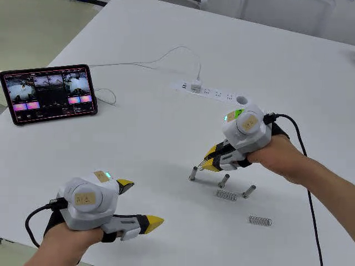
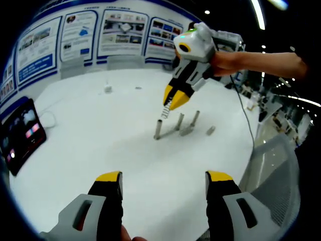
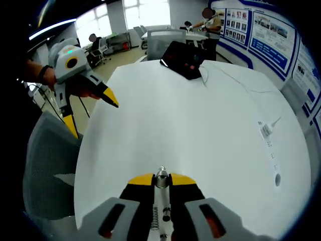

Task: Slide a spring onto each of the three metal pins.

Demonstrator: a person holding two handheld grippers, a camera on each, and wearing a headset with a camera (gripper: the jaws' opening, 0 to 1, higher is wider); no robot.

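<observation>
Left gripper (image 1: 140, 203): nearest item, at the near edge of the table (image 1: 166, 127), jaws spread wide with nothing between them, well apart from the work; idle. Near spring (image 1: 260, 220): loose, lying flat on the table to the right of the pins; not yet fitted. Second spring (image 1: 226, 195): loose, lying flat just in front of the middle pin (image 1: 223, 180); not yet fitted. Middle pin and right pin (image 1: 249, 191): both standing, both bare. Left pin (image 1: 193, 173): standing, bare along the length that shows. Right gripper (image 1: 211, 163): angled down over the left pin, jaws clamped on the held spring (image 2: 164, 112). In the left gripper view this spring hangs from the yellow tips with its lower end at the pin's top; whether the coil has caught the pin cannot be told. In the right gripper view the coil sits pinched between the closed jaws. Power strip (image 1: 205, 90): farther back, white, cable trailing off; no part in the job. Tablet (image 1: 49, 93): far left, screen lit. Tally, as a judgement: no pin of the three carries a spring. The first fitting is in hand at the left pin. Two springs and two pins wait.
</observation>
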